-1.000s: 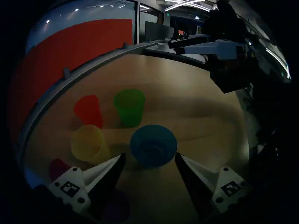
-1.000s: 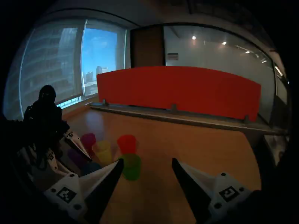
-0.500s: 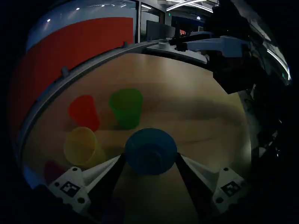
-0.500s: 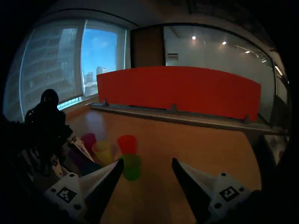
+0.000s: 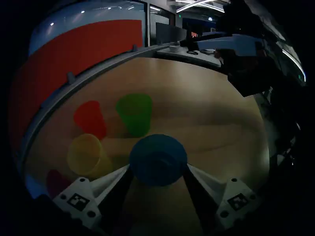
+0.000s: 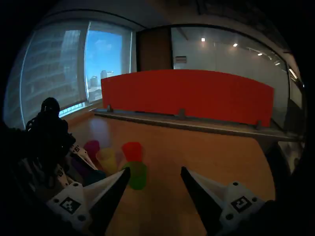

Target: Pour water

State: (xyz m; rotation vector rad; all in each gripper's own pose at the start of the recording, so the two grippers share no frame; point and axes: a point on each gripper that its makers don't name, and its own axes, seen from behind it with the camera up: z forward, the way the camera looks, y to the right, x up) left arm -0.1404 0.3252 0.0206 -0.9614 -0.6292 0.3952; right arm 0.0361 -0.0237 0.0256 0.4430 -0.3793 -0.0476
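A blue cup (image 5: 158,159) stands on the wooden table (image 5: 212,118), right between the two fingers of my left gripper (image 5: 156,167). The fingers flank its sides at their full spread, so the gripper is open. Behind it stand a green cup (image 5: 134,114), a red cup (image 5: 90,118), a yellow cup (image 5: 84,155) and a magenta cup (image 5: 57,183). In the right gripper view, my right gripper (image 6: 155,173) hovers open over the table, just right of the green cup (image 6: 136,176), with nothing between its fingers. The water level in the cups cannot be made out.
A red partition (image 6: 189,94) with a grey rail runs along the table's far edge. The right gripper (image 5: 228,43) and the dark arm holding it hang over the table's upper right in the left gripper view. Windows (image 6: 55,74) lie to the left.
My left gripper has advanced so the blue cup, which stood just ahead of the fingertips, now sits between them. The right gripper has barely moved.
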